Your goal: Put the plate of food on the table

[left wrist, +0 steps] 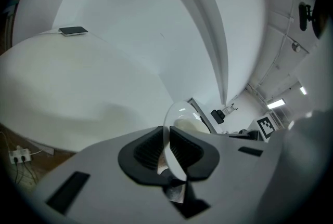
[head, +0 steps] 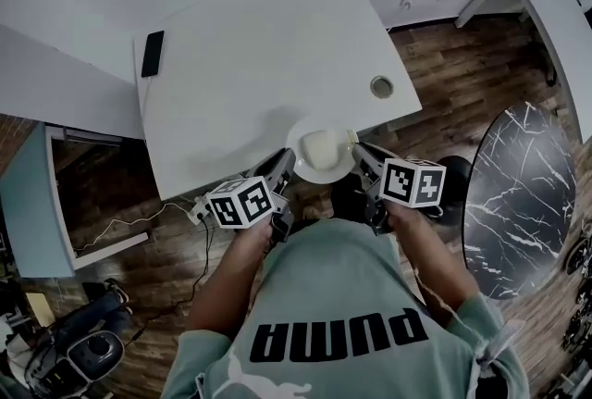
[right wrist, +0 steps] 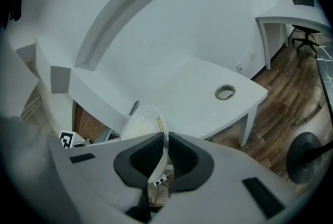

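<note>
A white plate [head: 321, 155] with pale food [head: 319, 147] on it hangs at the near edge of the white table [head: 268, 55]. My left gripper [head: 283, 168] is shut on the plate's left rim [left wrist: 171, 137]. On the opposite rim [right wrist: 159, 158] my right gripper [head: 358, 155] is shut too. In the left gripper view the plate stands edge-on between the black pads [left wrist: 148, 147], with the pale food [left wrist: 190, 125] beyond. From the right gripper view the plate [right wrist: 140, 127] shows its pale food and a yellowish strip near the rim.
A dark phone [head: 153, 53] lies at the table's far left corner. A round cable hole [head: 381, 87] sits near the right edge. A black marble-patterned round table [head: 518, 193] stands to the right on wooden floor. A power strip and cables [head: 199, 212] lie under the table.
</note>
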`<state>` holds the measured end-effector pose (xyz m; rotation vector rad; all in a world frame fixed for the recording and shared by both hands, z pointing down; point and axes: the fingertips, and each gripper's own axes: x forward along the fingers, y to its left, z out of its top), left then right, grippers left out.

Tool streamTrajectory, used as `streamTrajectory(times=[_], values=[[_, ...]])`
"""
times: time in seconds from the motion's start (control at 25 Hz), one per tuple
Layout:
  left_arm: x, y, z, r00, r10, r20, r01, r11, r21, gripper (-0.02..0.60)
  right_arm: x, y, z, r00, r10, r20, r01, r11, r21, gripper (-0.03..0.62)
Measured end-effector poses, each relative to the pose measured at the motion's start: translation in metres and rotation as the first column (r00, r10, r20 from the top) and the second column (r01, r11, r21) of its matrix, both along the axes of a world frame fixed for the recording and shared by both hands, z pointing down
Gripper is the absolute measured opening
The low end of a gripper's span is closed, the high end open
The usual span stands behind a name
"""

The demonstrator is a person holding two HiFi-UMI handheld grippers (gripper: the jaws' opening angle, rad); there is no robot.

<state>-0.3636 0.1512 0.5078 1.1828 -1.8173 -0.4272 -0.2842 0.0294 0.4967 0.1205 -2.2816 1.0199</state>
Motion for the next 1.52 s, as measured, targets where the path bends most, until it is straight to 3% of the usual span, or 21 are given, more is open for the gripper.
streamTrajectory(times=[0.28,0.76,1.16,1.52], values=[[0.040,-0.001,-0.016,0.996,0.094,0.012,-0.094,0.995,0.029,0.044,0.053,0.009,-0.016,0.995,0.097,0.012,-0.097,0.995,0.017,0.037],[0.133,-0.075,-0.032,0.964,0.264,0.035,-0.265,0.963,0.051,0.044,0.165,-0.046,-0.035,0.959,0.280,0.054,-0.281,0.959,0.023,0.035],[0.263,-0.178,-0.030,0.891,0.453,0.040,-0.455,0.889,0.050,0.044,0.311,-0.126,-0.036,0.882,0.466,0.066,-0.468,0.883,0.025,0.035],[0.382,-0.256,-0.017,0.802,0.597,0.032,-0.598,0.801,0.023,0.044,0.440,-0.184,-0.023,0.790,0.610,0.055,-0.612,0.791,0.007,0.035]])
